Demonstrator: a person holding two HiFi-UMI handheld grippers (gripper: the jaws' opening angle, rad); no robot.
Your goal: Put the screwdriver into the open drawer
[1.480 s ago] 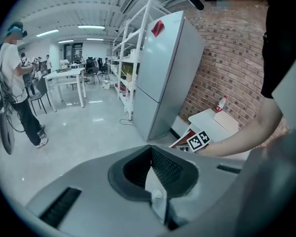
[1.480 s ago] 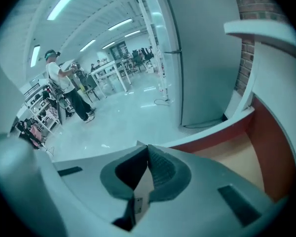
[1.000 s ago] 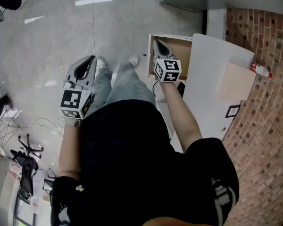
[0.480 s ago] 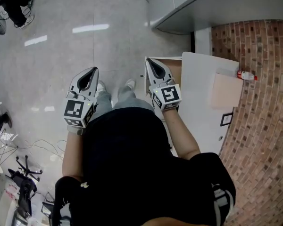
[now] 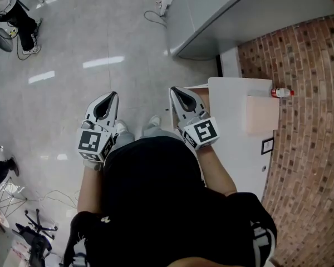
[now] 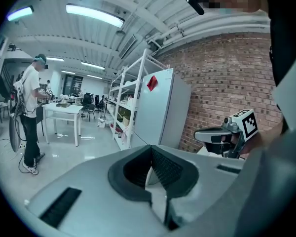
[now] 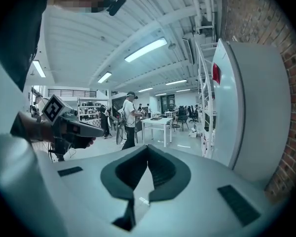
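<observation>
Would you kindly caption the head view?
Left hand-held gripper and right hand-held gripper, shut and empty, near the white cabinet.

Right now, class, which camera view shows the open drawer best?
The head view: the open drawer shows as a sliver of wooden inside beside the white cabinet top, partly behind the right hand-held gripper. The left and right gripper views look out across the room and do not show it.

Nothing legible here, tbh. The cubes on the left gripper (image 5: pixel 110 97) and right gripper (image 5: pixel 175 91) only carry black-and-white square markers, no letters. The red sticker (image 7: pixel 216 74) on the tall white cabinet (image 7: pixel 249 112) at right and the small black-framed label (image 5: pixel 266 146) on the near white drawer unit (image 5: pixel 234 110) are too small to read.
</observation>
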